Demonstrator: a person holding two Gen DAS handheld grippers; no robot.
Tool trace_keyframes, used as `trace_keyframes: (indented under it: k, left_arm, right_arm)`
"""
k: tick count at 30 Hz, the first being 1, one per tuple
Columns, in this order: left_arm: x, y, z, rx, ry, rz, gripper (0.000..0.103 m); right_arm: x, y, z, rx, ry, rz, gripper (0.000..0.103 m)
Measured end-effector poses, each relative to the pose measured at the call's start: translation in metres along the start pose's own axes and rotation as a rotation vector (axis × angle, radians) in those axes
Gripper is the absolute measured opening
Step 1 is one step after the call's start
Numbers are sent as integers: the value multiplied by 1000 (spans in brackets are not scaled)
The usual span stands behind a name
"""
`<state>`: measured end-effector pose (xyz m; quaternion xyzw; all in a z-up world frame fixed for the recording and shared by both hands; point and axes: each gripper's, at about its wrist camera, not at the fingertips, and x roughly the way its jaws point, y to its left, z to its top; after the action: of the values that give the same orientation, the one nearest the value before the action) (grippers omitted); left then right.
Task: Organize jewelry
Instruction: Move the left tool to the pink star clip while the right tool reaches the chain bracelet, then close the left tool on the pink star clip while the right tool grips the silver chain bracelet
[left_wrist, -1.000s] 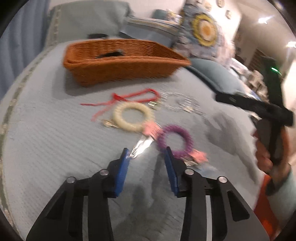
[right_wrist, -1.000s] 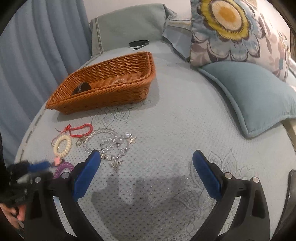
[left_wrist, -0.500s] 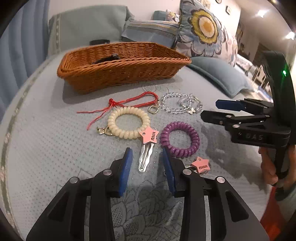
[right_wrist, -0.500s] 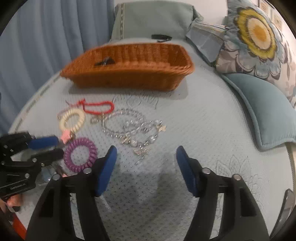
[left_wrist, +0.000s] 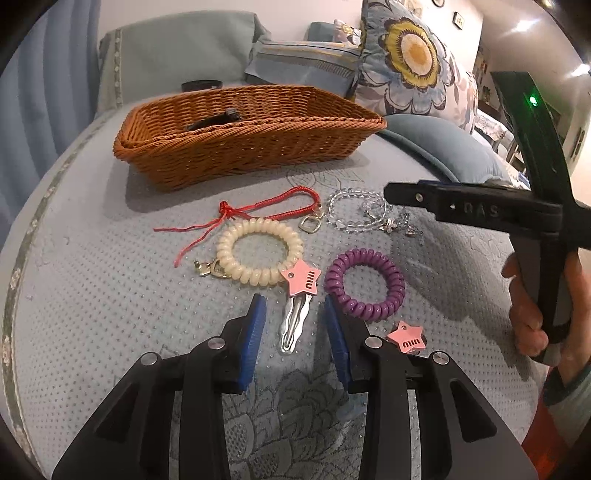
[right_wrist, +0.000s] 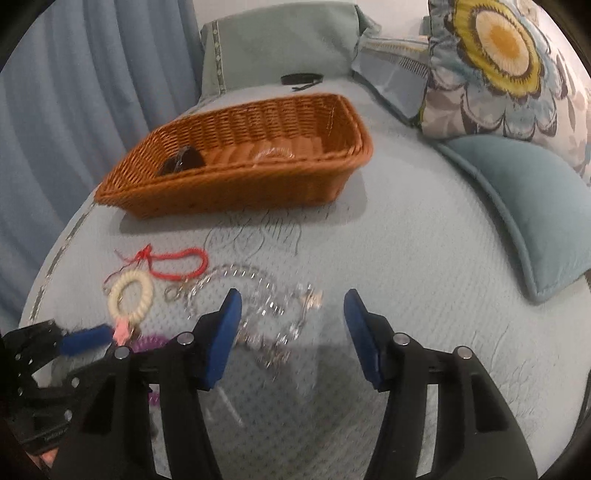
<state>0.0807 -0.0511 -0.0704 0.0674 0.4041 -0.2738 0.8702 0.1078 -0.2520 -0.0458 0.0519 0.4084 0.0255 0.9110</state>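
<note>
Jewelry lies on a blue bedspread before a wicker basket (left_wrist: 236, 147). My left gripper (left_wrist: 293, 314) is open, its blue pads either side of a silver hair clip with a pink star (left_wrist: 297, 302). A cream coil bracelet (left_wrist: 258, 251), a purple coil bracelet (left_wrist: 365, 284), a red cord bracelet (left_wrist: 280, 206), clear bead bracelets (left_wrist: 362, 214) and a second pink star clip (left_wrist: 408, 336) lie around it. My right gripper (right_wrist: 291, 314) is open, low over the bead bracelets (right_wrist: 266, 306). The basket (right_wrist: 236, 192) holds a dark item (right_wrist: 181, 164) and a clear bracelet.
Pillows stand to the right: a blue one (right_wrist: 524, 206) and a flowered one (right_wrist: 517, 66). A blue curtain (right_wrist: 74, 110) hangs at the left. A black hair band (right_wrist: 301, 79) lies behind the basket. The right gripper's body (left_wrist: 480, 210) crosses the left wrist view.
My right gripper has moved forward over the bead bracelets and its jaws have narrowed from wide open. My left gripper has settled around the silver star clip.
</note>
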Motion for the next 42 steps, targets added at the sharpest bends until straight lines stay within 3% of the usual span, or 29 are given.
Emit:
trace_keyframes:
  k: [3, 10, 16, 19, 22, 25, 26, 27, 35, 42]
  left_arm:
    - [1, -2, 0, 7, 0, 10, 33]
    - [5, -10, 0, 30, -8, 59, 31]
    - [4, -7, 0, 14, -9, 44, 31]
    - [4, -9, 0, 20, -9, 53, 31]
    - [4, -9, 0, 19, -10, 60, 31]
    - [5, -13, -1, 32, -14, 81, 29]
    - [5, -14, -1, 34, -16, 93, 17]
    - [5, -14, -1, 29, -17, 98, 14]
    - [-10, -5, 2, -24, -58, 16, 13]
    - [-39, 2, 8, -84, -164, -53, 13]
  right_arm:
    - [6, 3, -2, -3, 41, -14, 41]
    - [7, 5, -6, -26, 46, -68, 41]
    - [-1, -9, -7, -4, 53, -68, 41]
    - [14, -2, -8, -31, 85, -83, 41]
    - [18, 13, -5, -100, 57, -140, 40]
    - [15, 19, -9, -133, 52, -107, 22]
    - [13, 24, -11, -155, 54, -97, 13]
    - [11, 25, -13, -166, 54, -93, 8]
    - [-25, 9, -15, -72, 39, 123, 7]
    - [-64, -2, -1, 11, -29, 269, 7]
